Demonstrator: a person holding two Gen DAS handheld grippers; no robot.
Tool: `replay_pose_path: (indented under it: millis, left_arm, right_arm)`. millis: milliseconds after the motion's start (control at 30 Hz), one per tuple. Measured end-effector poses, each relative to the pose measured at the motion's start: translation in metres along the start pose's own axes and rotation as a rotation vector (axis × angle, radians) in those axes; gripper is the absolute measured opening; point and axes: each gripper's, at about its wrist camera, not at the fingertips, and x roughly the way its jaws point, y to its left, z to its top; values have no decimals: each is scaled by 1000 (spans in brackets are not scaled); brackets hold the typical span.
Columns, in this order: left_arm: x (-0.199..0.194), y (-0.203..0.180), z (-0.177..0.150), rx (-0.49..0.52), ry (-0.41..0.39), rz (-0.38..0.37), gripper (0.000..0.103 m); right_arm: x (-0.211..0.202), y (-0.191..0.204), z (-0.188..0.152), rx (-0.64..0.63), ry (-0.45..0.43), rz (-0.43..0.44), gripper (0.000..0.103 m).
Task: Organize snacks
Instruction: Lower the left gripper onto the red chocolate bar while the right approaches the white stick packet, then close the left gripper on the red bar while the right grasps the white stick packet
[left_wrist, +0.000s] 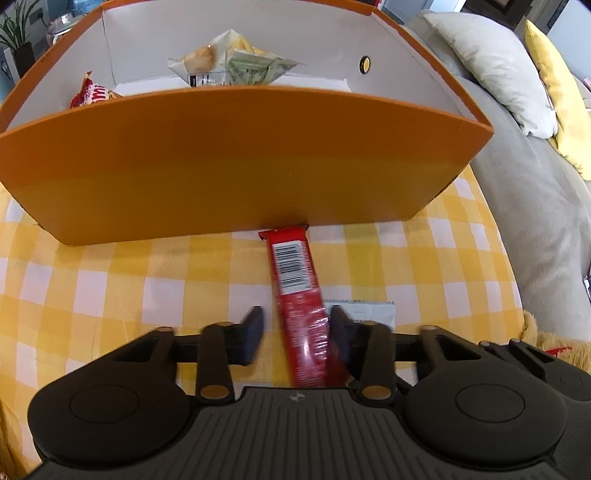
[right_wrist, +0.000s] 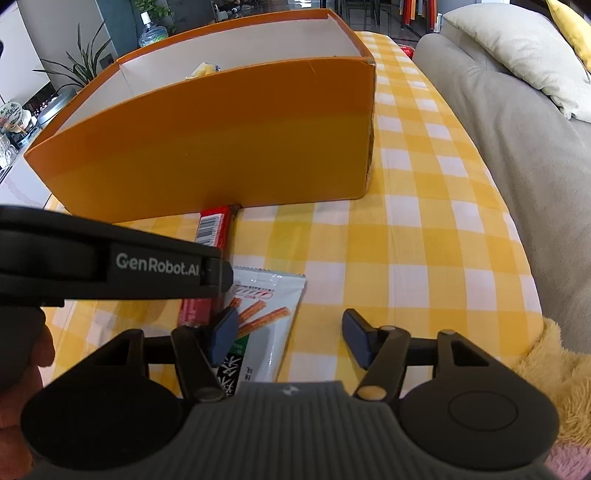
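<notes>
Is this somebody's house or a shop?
Most likely a house, probably a living room. There's a grey sofa with cushions, a table with a yellow checked cloth, and a potted plant behind the orange snack box.

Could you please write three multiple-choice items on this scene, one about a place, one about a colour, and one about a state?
1. Where does the far end of the red bar lie?
A. against the foot of the orange box's near wall
B. inside the box
C. on the sofa

2. What colours is the tablecloth?
A. blue and white
B. yellow and white
C. plain green

3. How does the right gripper stand?
A. shut on the red bar
B. shut on the box's rim
C. open, gripping nothing

Answers: 1 A, the bar's end meets the bottom of the wall; 2 B, checked yellow and white squares; 3 C, its fingers stand apart, one over the white snack packet, with bare cloth between them.
</notes>
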Motion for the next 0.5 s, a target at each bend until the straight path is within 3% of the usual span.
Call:
replay_pose_path:
  millis: [133, 500]
  left_arm:
    - [0, 3, -3, 5, -1, -4, 26]
    - [-19, 22, -12, 48, 65, 117, 26]
  right_arm:
    - [1, 0, 0, 2, 1, 2, 62]
    - [-6, 0, -3, 96, 38, 32, 75]
